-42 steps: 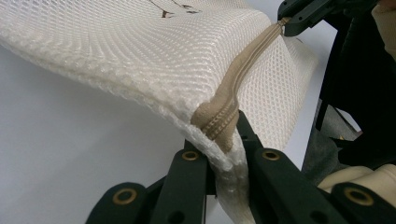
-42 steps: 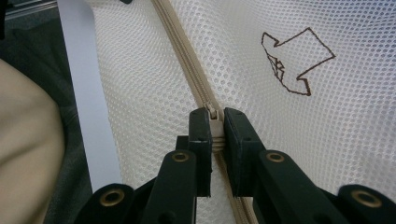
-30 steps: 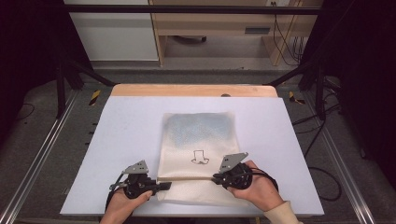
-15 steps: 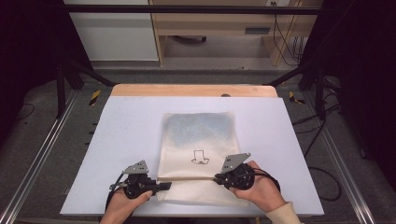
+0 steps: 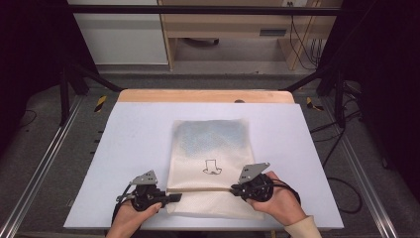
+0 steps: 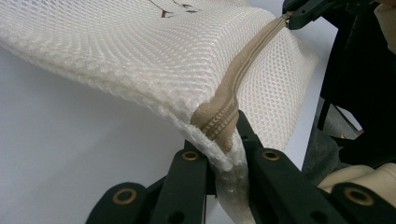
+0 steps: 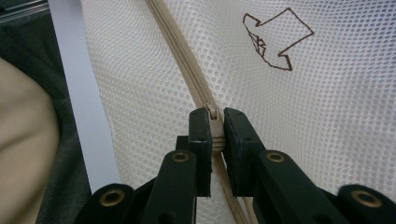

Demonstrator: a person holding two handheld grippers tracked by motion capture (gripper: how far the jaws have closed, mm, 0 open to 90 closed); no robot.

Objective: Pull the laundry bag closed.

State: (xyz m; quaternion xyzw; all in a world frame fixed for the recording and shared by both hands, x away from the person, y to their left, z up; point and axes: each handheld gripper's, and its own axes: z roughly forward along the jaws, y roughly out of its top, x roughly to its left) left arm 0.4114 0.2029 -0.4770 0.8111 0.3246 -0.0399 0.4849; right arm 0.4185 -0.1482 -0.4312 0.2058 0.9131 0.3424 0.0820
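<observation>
Mesh bag [image 5: 210,148], zipper [image 7: 187,60] ends between both grippers' clamped jaws

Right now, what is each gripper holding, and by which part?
Both hold the mesh bag. The left gripper pinches the bag's edge at the end of the beige zipper; the right gripper is shut on the zipper pull.

Bright even overhead light, dark surroundings, soft high view (gripper views sharper)
</observation>
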